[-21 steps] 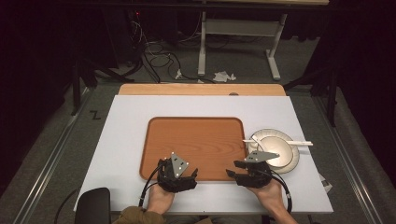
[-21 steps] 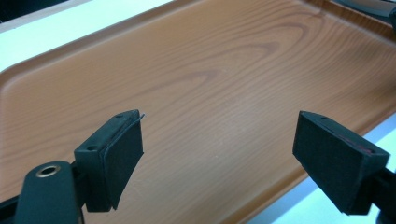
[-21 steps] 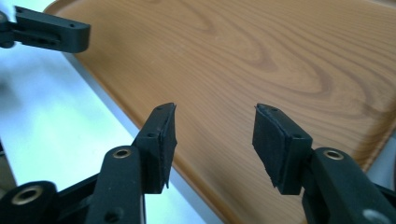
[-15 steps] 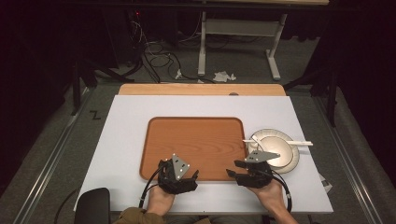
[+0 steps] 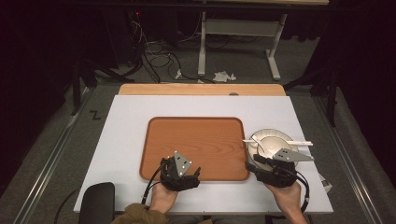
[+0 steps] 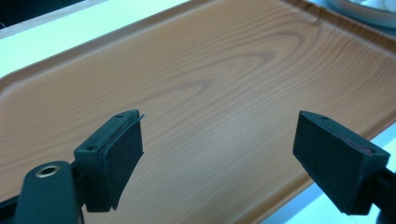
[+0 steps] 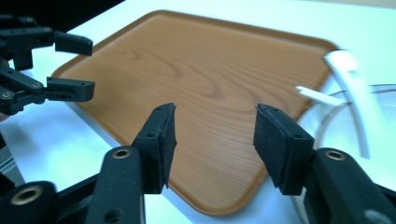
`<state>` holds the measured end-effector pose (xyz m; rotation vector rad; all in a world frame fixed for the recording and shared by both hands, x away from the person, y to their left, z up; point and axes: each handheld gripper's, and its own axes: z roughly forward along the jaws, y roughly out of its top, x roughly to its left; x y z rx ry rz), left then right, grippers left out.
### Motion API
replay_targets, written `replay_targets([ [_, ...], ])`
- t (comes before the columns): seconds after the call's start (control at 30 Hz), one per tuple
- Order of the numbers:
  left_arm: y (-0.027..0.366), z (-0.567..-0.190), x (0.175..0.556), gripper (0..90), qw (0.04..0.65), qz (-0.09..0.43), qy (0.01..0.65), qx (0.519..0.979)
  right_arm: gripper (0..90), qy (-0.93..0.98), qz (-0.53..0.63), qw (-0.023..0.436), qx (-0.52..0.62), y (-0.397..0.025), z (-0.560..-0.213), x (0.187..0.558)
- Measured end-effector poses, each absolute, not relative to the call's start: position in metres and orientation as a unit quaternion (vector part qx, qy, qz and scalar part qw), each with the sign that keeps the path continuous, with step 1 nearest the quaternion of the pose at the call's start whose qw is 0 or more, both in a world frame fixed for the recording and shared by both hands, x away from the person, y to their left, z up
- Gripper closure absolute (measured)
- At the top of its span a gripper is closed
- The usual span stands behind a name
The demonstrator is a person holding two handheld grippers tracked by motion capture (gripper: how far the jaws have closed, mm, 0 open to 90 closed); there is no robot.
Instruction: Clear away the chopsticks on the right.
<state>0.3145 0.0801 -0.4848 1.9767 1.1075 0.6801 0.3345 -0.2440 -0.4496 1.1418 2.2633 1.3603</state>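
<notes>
Two grippers poised at near edge of wooden tray (image 5: 196, 144), nothing held. Left gripper (image 5: 180, 173) over tray's near rim, fingers (image 6: 112, 158) spread wide, bare wood between them. Right gripper (image 5: 271, 168) at tray's near right corner, fingers (image 7: 161, 140) parted, empty. Tray lying flat mid-desk (image 5: 126, 121), nothing on it. Plate (image 5: 266, 135) just right of tray, carrying a bowl (image 5: 275, 142), a white spoon (image 7: 350, 88) and chopsticks (image 5: 299, 143) across the rim. Judged: work barely begun, no piece moved onto tray, all of the loading left.
</notes>
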Motion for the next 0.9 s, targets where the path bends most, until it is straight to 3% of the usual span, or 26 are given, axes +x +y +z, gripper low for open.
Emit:
replay_targets([
  [0.5, 0.065, -0.49, 0.328, 16.3, 0.355, 0.244, 0.435, 0.791, 53.6, 0.751, 0.455, 0.189, 0.441, -0.282, -0.446, 0.319],
  [0.9, 0.057, -0.489, 0.329, 16.1, 0.343, 0.215, 0.44, 0.802, 52.4, 0.709, 0.404, 0.288, 0.501, -0.335, -0.443, 0.317],
])
